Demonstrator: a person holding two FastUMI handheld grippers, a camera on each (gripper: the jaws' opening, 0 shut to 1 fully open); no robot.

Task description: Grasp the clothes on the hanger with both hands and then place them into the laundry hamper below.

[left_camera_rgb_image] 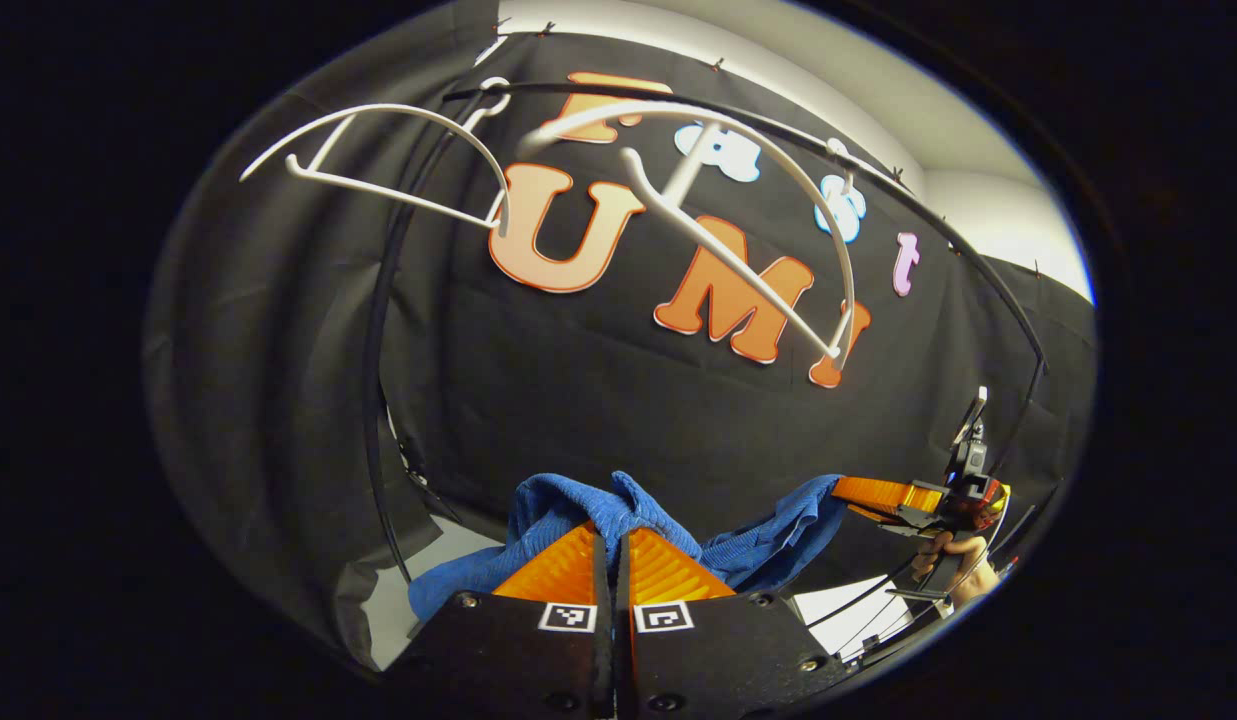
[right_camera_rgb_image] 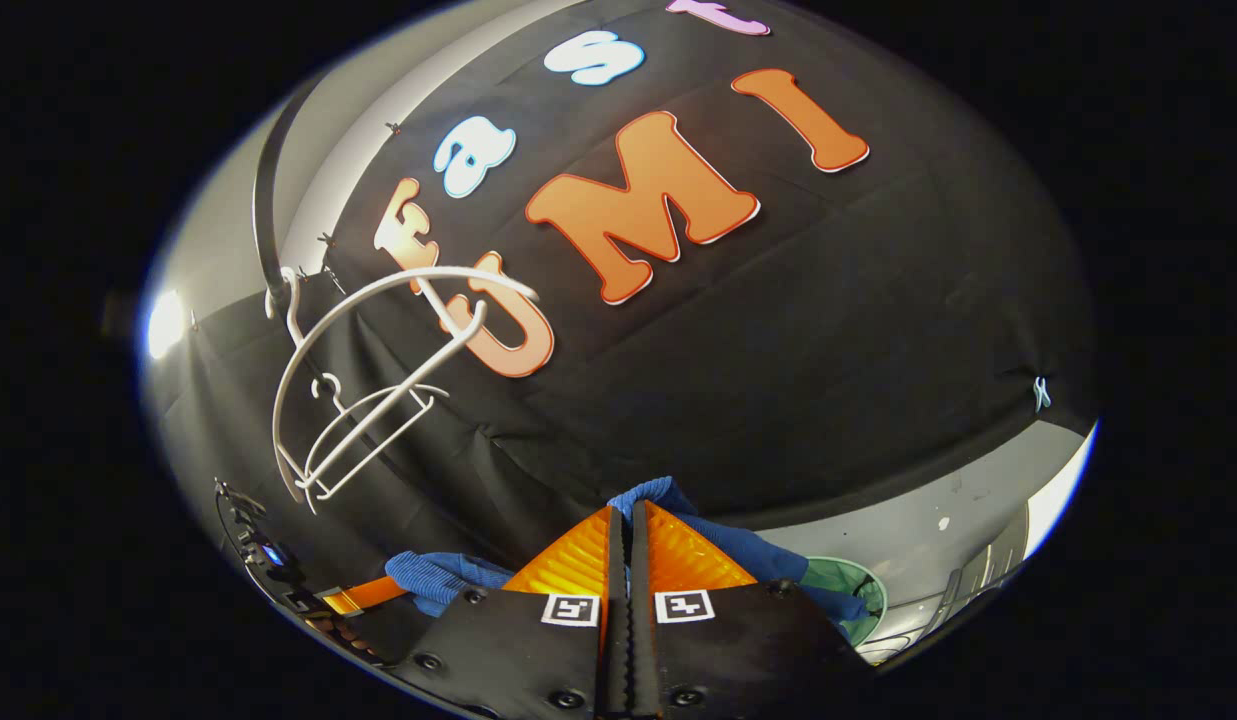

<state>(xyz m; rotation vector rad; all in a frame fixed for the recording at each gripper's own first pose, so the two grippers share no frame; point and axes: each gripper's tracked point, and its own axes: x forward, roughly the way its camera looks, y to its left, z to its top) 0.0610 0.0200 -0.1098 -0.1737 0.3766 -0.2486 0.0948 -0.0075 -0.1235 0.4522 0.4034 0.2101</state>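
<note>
A blue knitted garment [left_camera_rgb_image: 618,520] hangs stretched between my two grippers, below the rail. My left gripper [left_camera_rgb_image: 612,540] is shut on one end of it, the cloth bunched around its fingers. At the right of the left gripper view, my right gripper [left_camera_rgb_image: 858,492], held by a hand [left_camera_rgb_image: 963,560], pinches the other end. In the right gripper view my right gripper [right_camera_rgb_image: 623,525] is shut on the blue garment [right_camera_rgb_image: 738,550], and the left gripper [right_camera_rgb_image: 363,595] shows at the lower left on the same cloth. A green laundry hamper [right_camera_rgb_image: 858,590] peeks out low at the right.
Two bare white hangers [left_camera_rgb_image: 398,160] [left_camera_rgb_image: 738,220] hang from the black curved rail [left_camera_rgb_image: 938,230] above the garment. The same white hangers [right_camera_rgb_image: 368,400] show at the left of the right gripper view. The pale floor [right_camera_rgb_image: 938,540] lies below the booth wall.
</note>
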